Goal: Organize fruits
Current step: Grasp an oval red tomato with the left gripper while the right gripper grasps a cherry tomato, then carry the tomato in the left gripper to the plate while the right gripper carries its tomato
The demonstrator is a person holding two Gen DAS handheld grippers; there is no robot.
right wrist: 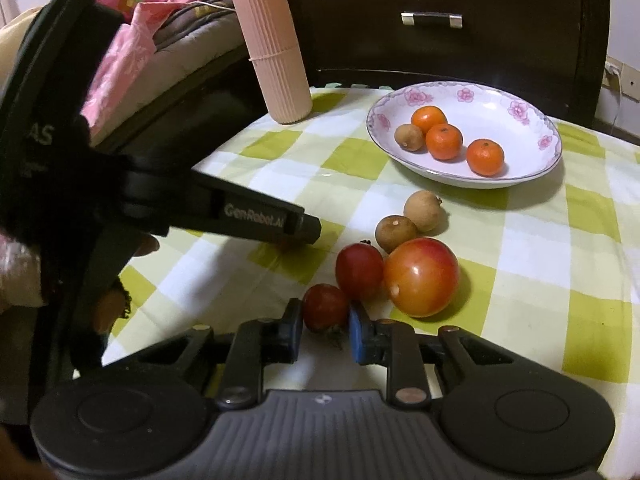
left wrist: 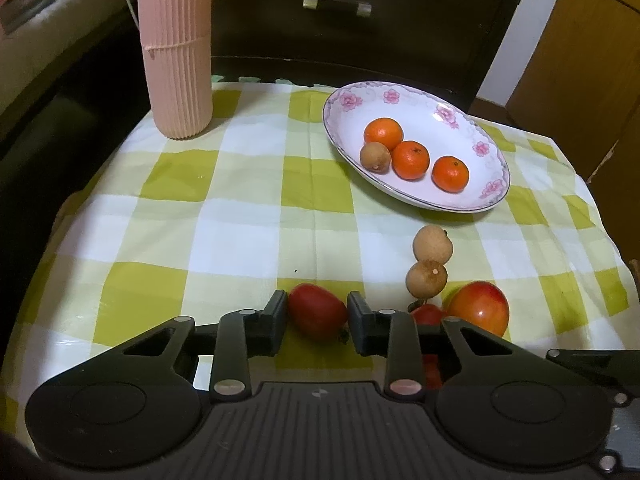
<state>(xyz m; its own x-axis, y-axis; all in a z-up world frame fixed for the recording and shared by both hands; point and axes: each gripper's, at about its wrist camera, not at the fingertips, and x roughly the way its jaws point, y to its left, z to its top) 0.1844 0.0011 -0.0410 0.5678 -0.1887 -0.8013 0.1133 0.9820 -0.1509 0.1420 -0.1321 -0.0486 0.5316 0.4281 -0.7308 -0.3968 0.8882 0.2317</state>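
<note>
In the left wrist view my left gripper (left wrist: pixel 317 300) is shut on a red oval fruit (left wrist: pixel 316 318) lying on the checked cloth. Right of it are two brown longans (left wrist: pixel 428 264) and a large red-yellow fruit (left wrist: pixel 478 308). In the right wrist view my right gripper (right wrist: pixel 324 314) is shut on a small dark-red fruit (right wrist: pixel 325 302). Just beyond that sit another red fruit (right wrist: pixel 359 270), the large red-yellow fruit (right wrist: pixel 422 276) and both longans (right wrist: pixel 408 222). The flowered plate (right wrist: pixel 516 120) holds three tangerines (right wrist: pixel 444 140) and one longan. My left gripper (right wrist: pixel 304 236) reaches in from the left, hiding most of its fruit.
A tall ribbed pink container (left wrist: pixel 176 48) stands at the table's far left corner. A dark cabinet with a metal handle (left wrist: pixel 336 2) rises behind the table. Bedding lies off to the left (right wrist: pixel 132 48). The green-and-white cloth (left wrist: pixel 200 220) covers the table to its edges.
</note>
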